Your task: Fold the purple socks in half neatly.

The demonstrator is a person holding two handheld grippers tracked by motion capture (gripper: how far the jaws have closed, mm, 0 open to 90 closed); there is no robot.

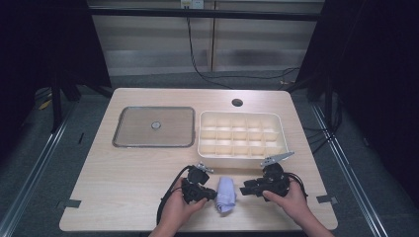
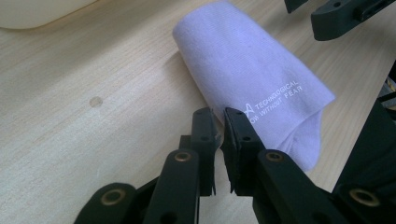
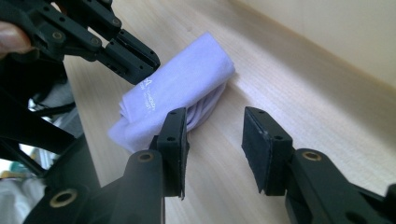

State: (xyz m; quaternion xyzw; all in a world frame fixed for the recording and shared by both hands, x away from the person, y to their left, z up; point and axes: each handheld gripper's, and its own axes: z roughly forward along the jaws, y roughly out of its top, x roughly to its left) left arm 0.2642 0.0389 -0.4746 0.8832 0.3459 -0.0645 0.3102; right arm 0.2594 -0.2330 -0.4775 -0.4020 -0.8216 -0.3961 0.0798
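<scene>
High view: one rolled purple cloth (image 1: 226,194) on the desk (image 1: 128,173), near the front edge, long way running from front to back. One left hand-held gripper (image 1: 210,194) just beside it, one right hand-held gripper (image 1: 245,190) on the other side. One white tray (image 1: 242,156) with many small boxes, nothing seen inside. One flat grey lid (image 1: 153,127) next to it.

Left gripper view: jaws nearly shut, nothing between them, tips just at the cloth (image 2: 252,88). White letters on the cloth.

Right gripper view: jaws apart, nothing held, cloth (image 3: 182,88) just beyond the left jaw.
</scene>
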